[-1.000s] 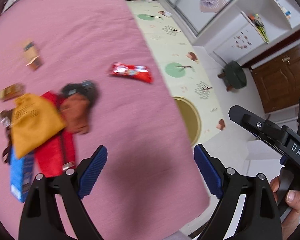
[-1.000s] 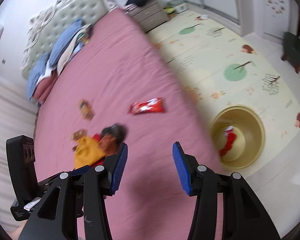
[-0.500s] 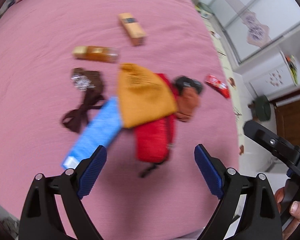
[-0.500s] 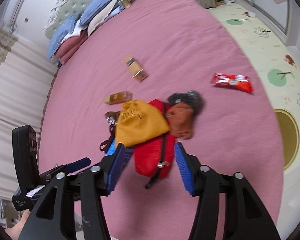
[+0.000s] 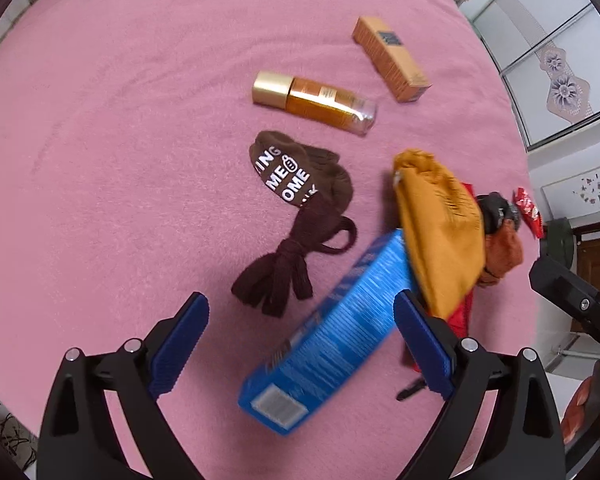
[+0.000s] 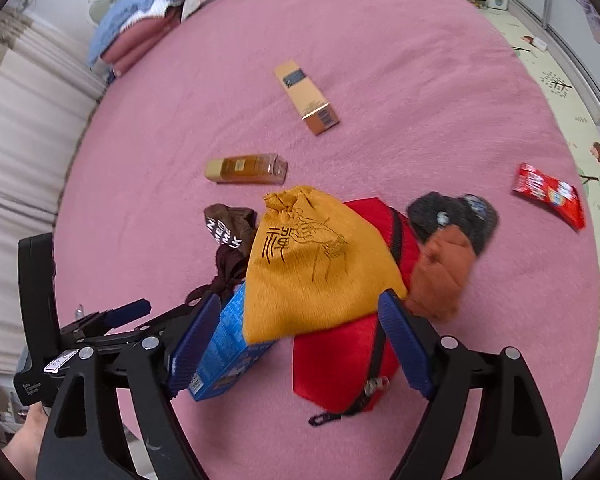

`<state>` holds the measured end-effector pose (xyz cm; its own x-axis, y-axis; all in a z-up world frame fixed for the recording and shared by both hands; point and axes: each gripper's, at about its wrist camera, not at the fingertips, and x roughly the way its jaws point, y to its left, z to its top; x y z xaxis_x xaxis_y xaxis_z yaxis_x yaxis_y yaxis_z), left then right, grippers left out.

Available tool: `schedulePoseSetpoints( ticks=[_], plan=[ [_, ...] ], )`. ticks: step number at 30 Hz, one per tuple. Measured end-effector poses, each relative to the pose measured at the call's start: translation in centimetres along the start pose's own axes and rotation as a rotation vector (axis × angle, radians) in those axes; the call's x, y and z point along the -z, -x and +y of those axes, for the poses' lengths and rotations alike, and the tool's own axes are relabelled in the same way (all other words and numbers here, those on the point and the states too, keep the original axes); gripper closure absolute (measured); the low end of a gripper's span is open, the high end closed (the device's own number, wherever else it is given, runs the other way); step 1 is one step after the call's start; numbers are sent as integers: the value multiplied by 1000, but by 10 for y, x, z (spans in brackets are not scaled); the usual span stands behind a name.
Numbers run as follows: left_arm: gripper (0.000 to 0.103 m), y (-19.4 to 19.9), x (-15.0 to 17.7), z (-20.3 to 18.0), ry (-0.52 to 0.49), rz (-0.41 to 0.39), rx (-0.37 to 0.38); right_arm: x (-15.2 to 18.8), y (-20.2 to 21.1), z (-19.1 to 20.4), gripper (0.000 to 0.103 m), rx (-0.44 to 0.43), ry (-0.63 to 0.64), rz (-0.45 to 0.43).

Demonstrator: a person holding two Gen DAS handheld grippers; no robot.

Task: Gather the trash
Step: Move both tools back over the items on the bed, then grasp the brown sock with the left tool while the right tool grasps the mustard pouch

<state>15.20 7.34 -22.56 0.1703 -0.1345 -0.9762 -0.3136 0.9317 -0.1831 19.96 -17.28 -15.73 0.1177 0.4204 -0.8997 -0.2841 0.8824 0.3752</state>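
Observation:
On the pink bed [image 5: 120, 120] lie a blue carton [image 5: 332, 336], a yellow drawstring pouch [image 6: 312, 272], a red zip pouch [image 6: 340, 364], brown socks [image 5: 296, 216], an amber bottle [image 5: 316, 102], a tan box [image 5: 390, 64] and a red snack wrapper [image 6: 548, 194]. My left gripper [image 5: 300, 348] is open, hovering just above the blue carton. My right gripper [image 6: 300, 344] is open above the yellow pouch [image 5: 440, 228] and the carton [image 6: 224, 352]. The left gripper also shows in the right wrist view [image 6: 112, 320].
A rust and dark grey cloth [image 6: 448, 248] lies right of the red pouch. Folded bedding [image 6: 160, 12] is piled at the headboard. A play mat [image 6: 572, 92] covers the floor beyond the bed's right edge. A curtain [image 6: 16, 128] hangs at the left.
Both grippers swung from the bed's edge and the floor bin toward the pile and came closer. The blue carton now sits between the left jaws. Both stay open.

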Motion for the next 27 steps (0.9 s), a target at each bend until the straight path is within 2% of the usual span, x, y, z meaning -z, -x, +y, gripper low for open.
schedulePoseSetpoints(
  ticks=[6, 8, 10, 11, 17, 19, 20, 22, 25, 26, 27],
  plan=[
    [10, -40, -18, 12, 0, 54, 9, -18, -37, 7, 15, 56, 23, 30],
    [13, -53, -22, 15, 10, 87, 39, -23, -45, 8, 15, 56, 15, 36],
    [22, -66, -25, 18, 19, 123, 65, -27, -51, 8, 15, 57, 9, 39],
    [24, -70, -25, 18, 19, 132, 65, -28, -54, 9, 15, 60, 11, 44],
    [27, -78, -24, 16, -10, 136, 43, -33, -67, 11, 15, 77, 20, 67],
    [39, -79, -23, 13, -18, 135, 6, -33, -70, 10, 15, 80, 15, 72],
    [41, -77, -23, 13, -21, 134, -3, -33, -72, 9, 15, 88, 11, 78],
    [47, -77, -21, 13, -18, 131, -20, -31, -78, 8, 18, 108, 6, 98],
    [58, -75, -21, 18, -14, 131, -37, -28, -83, 2, 31, 121, -12, 112],
    [61, -74, -21, 21, -6, 132, -37, -27, -82, -1, 38, 118, -30, 111],
    [70, -73, -22, 23, 3, 131, -34, -26, -81, -2, 48, 106, -38, 108]
  ],
)
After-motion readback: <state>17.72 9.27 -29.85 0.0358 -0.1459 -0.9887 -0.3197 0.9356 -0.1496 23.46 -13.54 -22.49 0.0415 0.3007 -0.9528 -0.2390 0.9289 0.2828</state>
